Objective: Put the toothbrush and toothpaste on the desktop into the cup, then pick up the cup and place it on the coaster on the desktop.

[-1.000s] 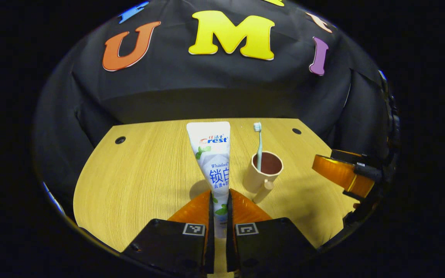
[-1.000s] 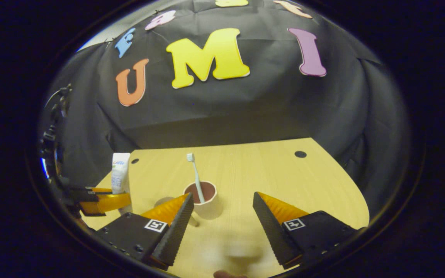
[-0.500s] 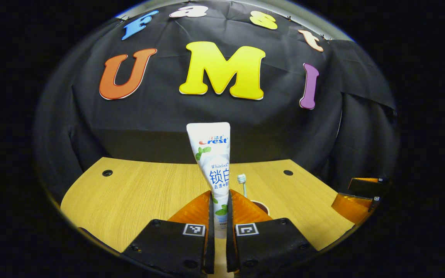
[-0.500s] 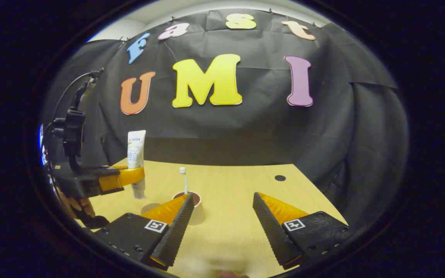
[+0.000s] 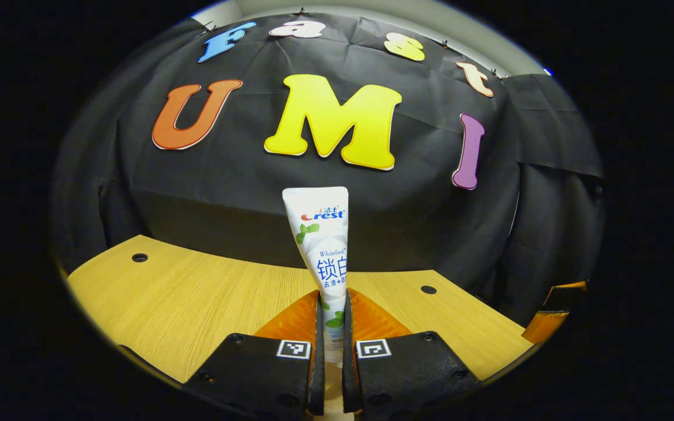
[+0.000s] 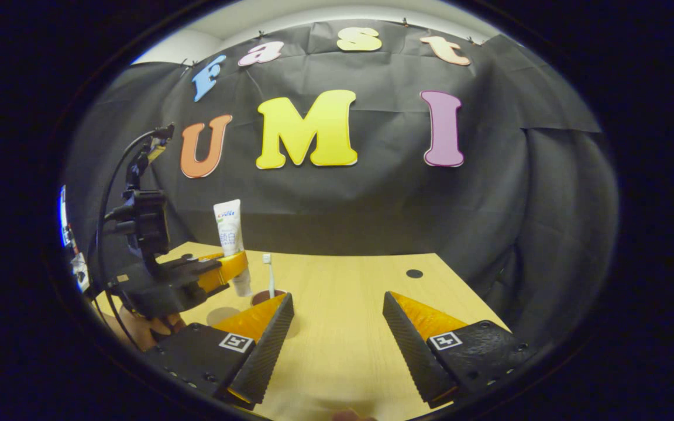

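- White toothpaste point(image 5: 323, 251) stands straight up, pinched tight between both fingers of my left tool point(image 5: 331, 327), lifted above the desk point(image 5: 196, 298).
- My right tool point(image 6: 337, 327) is wide open, holding nothing.
- Toothbrush point(image 6: 267, 273) stands in the cup point(image 6: 265, 296), just beside the toothpaste.

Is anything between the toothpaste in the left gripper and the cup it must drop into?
Nothing visible blocks it. The left gripper holds the toothpaste upright, just left of the cup. Only the toothbrush stands in the cup, leaving part of the mouth open.
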`<state>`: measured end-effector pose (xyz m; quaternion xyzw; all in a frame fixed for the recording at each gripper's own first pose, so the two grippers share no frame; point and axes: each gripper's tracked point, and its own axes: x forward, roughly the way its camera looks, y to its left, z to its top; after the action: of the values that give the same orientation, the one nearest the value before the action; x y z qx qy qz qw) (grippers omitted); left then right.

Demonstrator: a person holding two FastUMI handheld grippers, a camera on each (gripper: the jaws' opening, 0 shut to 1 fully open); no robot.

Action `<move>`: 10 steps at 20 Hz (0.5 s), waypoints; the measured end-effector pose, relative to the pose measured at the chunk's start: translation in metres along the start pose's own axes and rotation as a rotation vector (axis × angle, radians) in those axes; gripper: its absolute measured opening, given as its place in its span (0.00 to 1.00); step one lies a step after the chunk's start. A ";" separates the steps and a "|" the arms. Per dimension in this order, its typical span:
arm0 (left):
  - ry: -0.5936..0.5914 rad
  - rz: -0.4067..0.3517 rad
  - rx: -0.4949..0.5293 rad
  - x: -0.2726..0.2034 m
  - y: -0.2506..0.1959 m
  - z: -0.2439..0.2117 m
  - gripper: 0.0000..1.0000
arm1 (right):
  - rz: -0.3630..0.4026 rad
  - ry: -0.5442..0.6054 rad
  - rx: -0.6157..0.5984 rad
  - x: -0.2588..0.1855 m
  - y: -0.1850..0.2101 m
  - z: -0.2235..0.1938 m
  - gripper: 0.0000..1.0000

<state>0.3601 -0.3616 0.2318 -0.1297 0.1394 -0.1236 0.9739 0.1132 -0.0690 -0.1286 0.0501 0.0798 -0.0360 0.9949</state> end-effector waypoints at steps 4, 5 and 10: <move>0.046 0.031 -0.044 0.012 -0.006 -0.025 0.15 | 0.018 0.007 0.009 0.004 -0.006 -0.001 0.89; 0.050 0.046 -0.046 0.013 -0.004 -0.028 0.15 | 0.023 0.007 0.009 0.005 -0.008 0.000 0.89; 0.094 0.091 -0.027 0.020 -0.004 -0.048 0.15 | 0.030 -0.001 -0.002 0.007 -0.018 0.007 0.89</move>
<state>0.3633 -0.3817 0.1834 -0.1301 0.1922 -0.0831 0.9691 0.1200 -0.0877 -0.1248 0.0501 0.0787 -0.0212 0.9954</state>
